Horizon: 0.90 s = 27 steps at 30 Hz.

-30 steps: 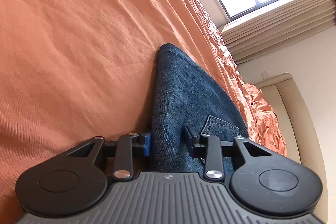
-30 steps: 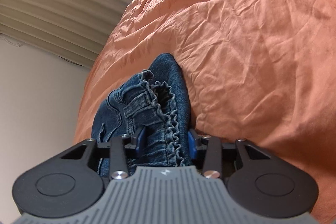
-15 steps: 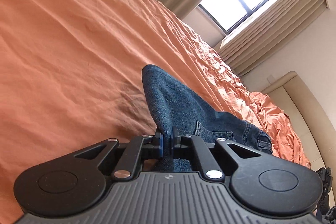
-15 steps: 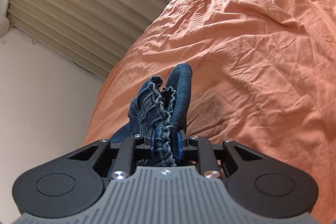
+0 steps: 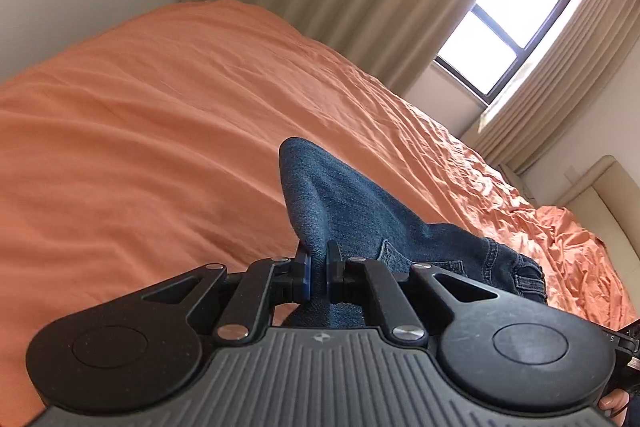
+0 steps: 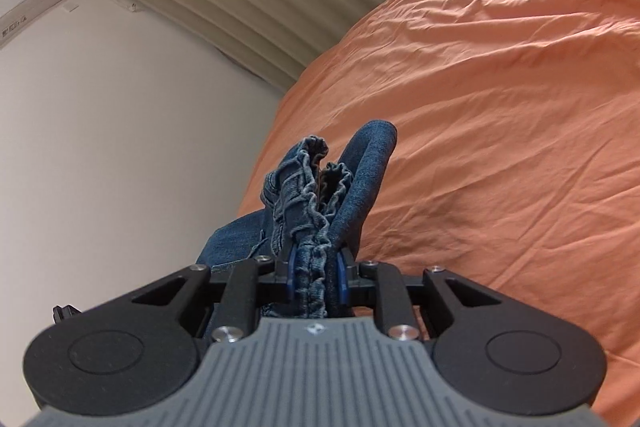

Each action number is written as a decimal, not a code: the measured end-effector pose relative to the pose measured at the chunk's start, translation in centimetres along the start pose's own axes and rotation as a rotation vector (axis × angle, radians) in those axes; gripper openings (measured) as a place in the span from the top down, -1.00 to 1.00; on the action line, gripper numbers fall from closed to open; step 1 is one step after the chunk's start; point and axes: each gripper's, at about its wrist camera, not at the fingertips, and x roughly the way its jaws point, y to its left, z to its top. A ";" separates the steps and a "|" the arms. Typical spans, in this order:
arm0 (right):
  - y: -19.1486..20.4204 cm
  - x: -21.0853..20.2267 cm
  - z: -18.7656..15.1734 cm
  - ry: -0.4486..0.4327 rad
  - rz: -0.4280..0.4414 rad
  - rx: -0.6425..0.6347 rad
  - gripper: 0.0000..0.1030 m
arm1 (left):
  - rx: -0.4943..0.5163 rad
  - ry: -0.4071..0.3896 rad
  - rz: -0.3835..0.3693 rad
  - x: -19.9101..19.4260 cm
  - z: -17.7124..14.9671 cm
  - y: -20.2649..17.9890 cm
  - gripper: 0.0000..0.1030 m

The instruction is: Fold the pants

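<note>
Pants: the blue denim pants are hanging between the two grippers, lifted off the orange bed; it is seeming that no part is resting flat on the sheet near the jaws.

Left gripper: the left gripper is pinching a smooth folded edge of the denim; the jaws have just been closing and are now nearly together, with only thin cloth between them.

Right gripper: the right gripper is clamping the gathered elastic waistband; its jaws have just been closing too and are staying a little apart, because the bunch of cloth is thick.

Key relation: the long axis of the pants is running forward and away from both jaws, and the cloth between the two grips is spanning sideways. Both hands are equally near, each at its own end of the same edge.

Pose of the hands: both grippers are pointing somewhat downward over the bed, the left one steeper in my judgement. A fingertip of the person is showing at the lower right of the left view.

Step, as I judge: carrying the held edge across to lay one half over the other.
</note>
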 end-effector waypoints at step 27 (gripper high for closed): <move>-5.2 15.8 -4.0 0.189 -0.168 -0.016 0.35 | -0.014 0.126 0.154 8.6 -0.8 12.9 0.52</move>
